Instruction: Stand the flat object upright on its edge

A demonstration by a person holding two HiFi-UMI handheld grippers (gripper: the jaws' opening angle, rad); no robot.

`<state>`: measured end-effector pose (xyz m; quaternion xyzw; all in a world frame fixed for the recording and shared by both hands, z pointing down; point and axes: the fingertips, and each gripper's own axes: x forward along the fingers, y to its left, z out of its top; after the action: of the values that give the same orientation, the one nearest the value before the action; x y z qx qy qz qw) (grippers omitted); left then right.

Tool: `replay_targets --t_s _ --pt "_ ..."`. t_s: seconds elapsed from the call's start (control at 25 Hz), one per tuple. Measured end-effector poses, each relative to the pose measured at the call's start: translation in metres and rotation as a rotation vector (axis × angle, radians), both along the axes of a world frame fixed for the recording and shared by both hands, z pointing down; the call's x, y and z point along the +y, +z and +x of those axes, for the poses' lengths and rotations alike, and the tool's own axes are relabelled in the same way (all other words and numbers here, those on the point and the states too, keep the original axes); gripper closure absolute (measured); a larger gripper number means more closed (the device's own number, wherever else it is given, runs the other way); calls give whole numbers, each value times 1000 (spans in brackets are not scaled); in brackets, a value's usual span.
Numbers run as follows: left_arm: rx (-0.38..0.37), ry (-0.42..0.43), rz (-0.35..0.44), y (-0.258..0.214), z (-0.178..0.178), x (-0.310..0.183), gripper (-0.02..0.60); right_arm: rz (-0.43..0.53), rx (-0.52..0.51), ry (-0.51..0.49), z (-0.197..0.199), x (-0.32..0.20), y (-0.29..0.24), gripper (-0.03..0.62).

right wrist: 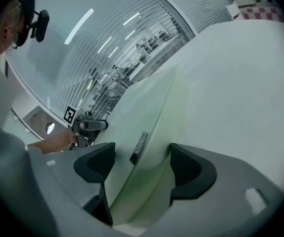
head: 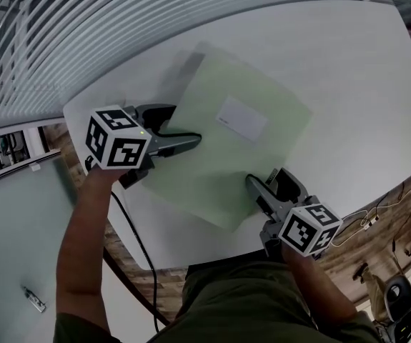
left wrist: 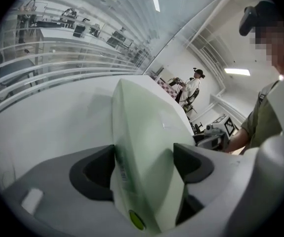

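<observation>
There was one pale green flat folder (head: 223, 159) with one white label (head: 241, 118), held tilted over the one white table (head: 348, 84). Two grippers grasped it: the left gripper (head: 191, 140) was clamped on its left edge and the right gripper (head: 261, 181) on its near edge, each pressing the folder between both pads. Around them were one black cable (head: 135, 238) beside the table and one person (left wrist: 191, 87) far behind, and only the jaws covered small parts of the folder.

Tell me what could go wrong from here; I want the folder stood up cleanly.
The folder bows between the left gripper's jaws, so it looks limp and may buckle or flop once on edge. The right gripper holds it near one corner, where it could slip out. Its lower corner is close to the table's near edge, so it might slide off.
</observation>
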<state>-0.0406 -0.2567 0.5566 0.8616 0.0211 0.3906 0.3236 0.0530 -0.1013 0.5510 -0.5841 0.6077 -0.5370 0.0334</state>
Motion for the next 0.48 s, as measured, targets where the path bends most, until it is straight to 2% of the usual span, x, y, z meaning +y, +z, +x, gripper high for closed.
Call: replay_targets --t_s 0.36,0.48 --pt "3 -69 13 -6 -5 8 209 1 13 13 3 1 -4 255" --pt "13 -98 41 -15 -5 9 207 16 36 1 5 -2 -8 255"
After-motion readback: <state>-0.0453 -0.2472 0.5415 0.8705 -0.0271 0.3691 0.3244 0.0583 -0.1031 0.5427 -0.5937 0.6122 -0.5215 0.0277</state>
